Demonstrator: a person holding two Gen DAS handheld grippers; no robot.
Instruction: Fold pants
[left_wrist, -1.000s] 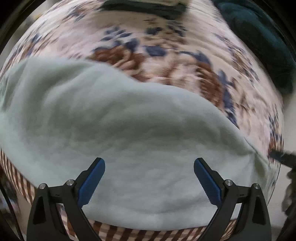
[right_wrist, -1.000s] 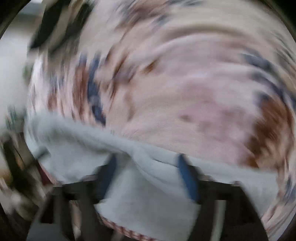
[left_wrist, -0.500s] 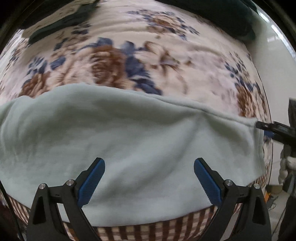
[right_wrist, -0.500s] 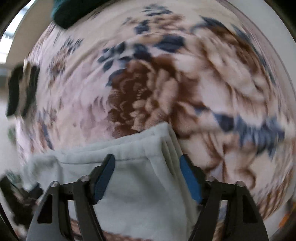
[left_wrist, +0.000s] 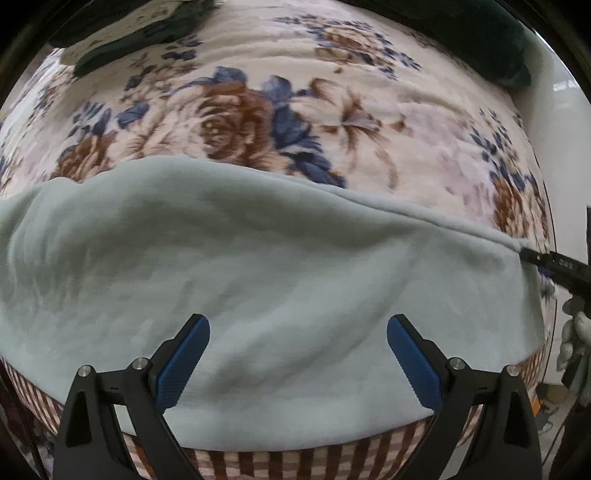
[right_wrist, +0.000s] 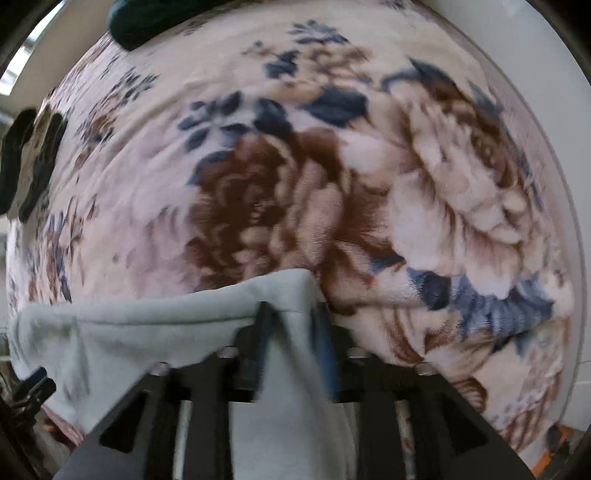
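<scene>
Two grippers work the pale green pants (left_wrist: 258, 295) on the floral blanket (left_wrist: 332, 122): right gripper (right_wrist: 291, 332) pinches a corner, left gripper (left_wrist: 297, 354) hovers open; next, carry that corner over.

Pale mint fleece pants (left_wrist: 258, 280) lie spread flat across the lower half of the left wrist view, their long folded edge running toward the right.
</scene>
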